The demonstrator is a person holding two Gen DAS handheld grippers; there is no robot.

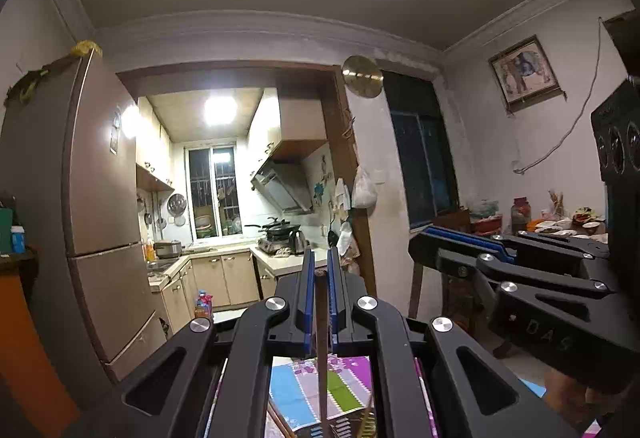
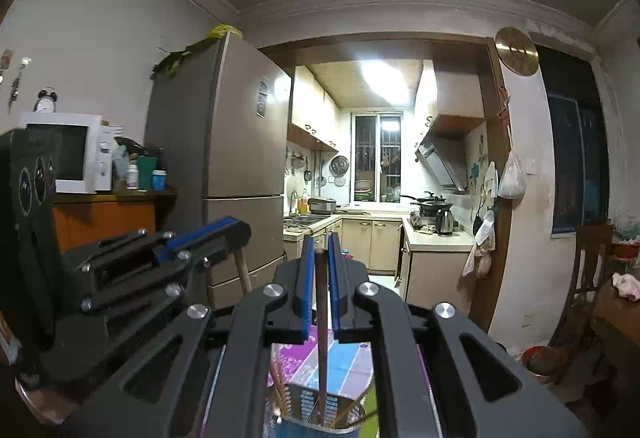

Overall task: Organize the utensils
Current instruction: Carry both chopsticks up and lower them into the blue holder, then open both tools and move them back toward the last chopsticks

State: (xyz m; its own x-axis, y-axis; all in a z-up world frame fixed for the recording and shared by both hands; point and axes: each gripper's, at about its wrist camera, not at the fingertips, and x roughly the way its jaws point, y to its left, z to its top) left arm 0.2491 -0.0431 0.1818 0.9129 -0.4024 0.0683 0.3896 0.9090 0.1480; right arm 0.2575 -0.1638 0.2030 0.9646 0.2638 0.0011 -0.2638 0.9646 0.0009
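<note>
A: Why are both grippers up high, pointing at the kitchen?

B: Each one is nearly shut on a brown chopstick. The left gripper (image 1: 319, 274) pinches its chopstick (image 1: 322, 338) at center; the right gripper (image 2: 320, 262) pinches the other chopstick (image 2: 321, 318).

A: And underneath?

B: A colorful tablecloth (image 1: 296, 390) at the bottom, with a utensil holder (image 2: 320, 404). I think the chopsticks go there.

fridge (image 2: 224, 134) left of kitchen doorway (image 2: 384, 142)
</note>
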